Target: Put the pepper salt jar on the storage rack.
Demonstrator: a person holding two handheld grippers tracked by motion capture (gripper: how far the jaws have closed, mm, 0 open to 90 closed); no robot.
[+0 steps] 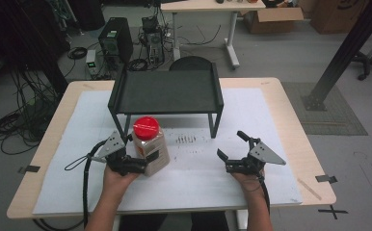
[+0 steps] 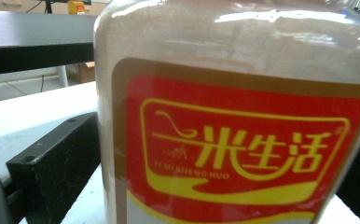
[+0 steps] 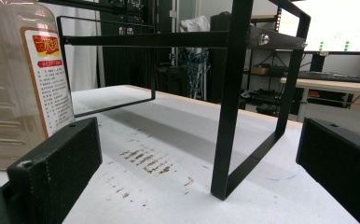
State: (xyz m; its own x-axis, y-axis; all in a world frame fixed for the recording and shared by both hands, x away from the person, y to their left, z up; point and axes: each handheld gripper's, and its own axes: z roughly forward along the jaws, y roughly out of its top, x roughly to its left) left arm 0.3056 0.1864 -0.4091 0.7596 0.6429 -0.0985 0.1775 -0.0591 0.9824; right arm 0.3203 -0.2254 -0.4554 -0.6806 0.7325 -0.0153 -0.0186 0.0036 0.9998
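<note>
Front-left on the white mat, just ahead of the black shelf rack — that's where the red-capped jar stands, upright, full of a beige granular fill. Left gripper has its jaws set either side of the jar's lower body; in the left gripper view the red-and-yellow label sits right up against the camera, one jaw at the left edge and one at the far right. Looks like a grasp, pads at or on the jar wall, but I can't tell for sure whether they're squeezing yet.

Right gripper is wide open, holding nothing, hovering low over the mat off to the right, well apart from the jar. Its view looks past the rack's front leg with the jar at the left edge.

Judgement: step in hand is securing the jar with the left gripper, likely for a lift onto the rack top. Next move calls for a firm clamp — the jar is tall and top-heavy — then a straight vertical lift clearing the rack's raised front lip before moving forward. Some brown specks on the mat, irrelevant.
</note>
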